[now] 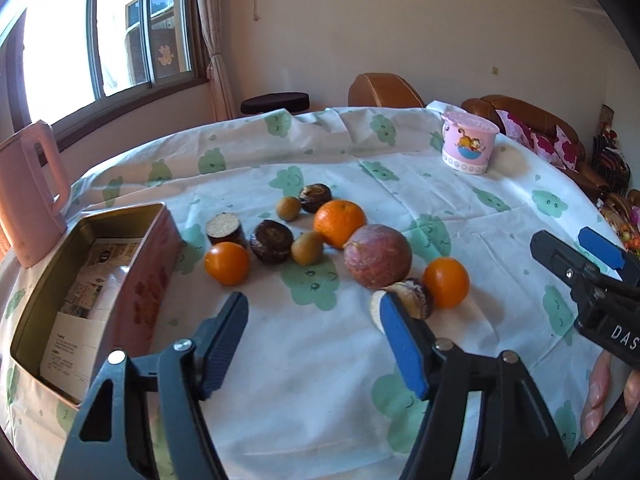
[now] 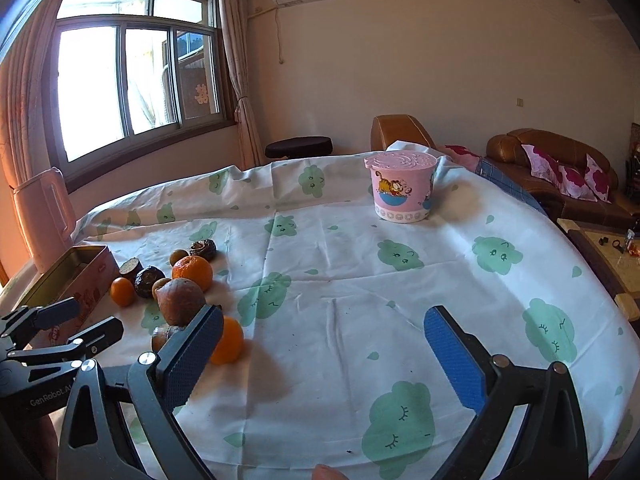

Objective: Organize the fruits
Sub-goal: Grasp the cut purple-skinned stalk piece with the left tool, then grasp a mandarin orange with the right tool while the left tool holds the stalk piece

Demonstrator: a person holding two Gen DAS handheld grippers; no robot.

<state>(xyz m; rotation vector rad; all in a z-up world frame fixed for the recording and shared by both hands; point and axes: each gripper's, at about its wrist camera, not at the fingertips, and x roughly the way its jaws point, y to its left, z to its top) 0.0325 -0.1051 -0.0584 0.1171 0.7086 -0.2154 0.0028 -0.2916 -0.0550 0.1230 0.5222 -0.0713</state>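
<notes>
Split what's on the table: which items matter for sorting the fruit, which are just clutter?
For the job:
- oranges
- big reddish fruit
- small green fruits
- dark brown fruits
- open tin box
- left gripper, right gripper, both open and empty

Lying about:
- pink lidded cup
- pink jug

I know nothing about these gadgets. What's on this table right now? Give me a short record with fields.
surface: tablecloth with green cloud print
fruit: loose cluster, including three oranges and a large purple-brown fruit
container: open tin box, papers inside, left of the fruit
other: lidded pink cartoon tub
left gripper: open, empty, near the fruit
right gripper: open, empty
</notes>
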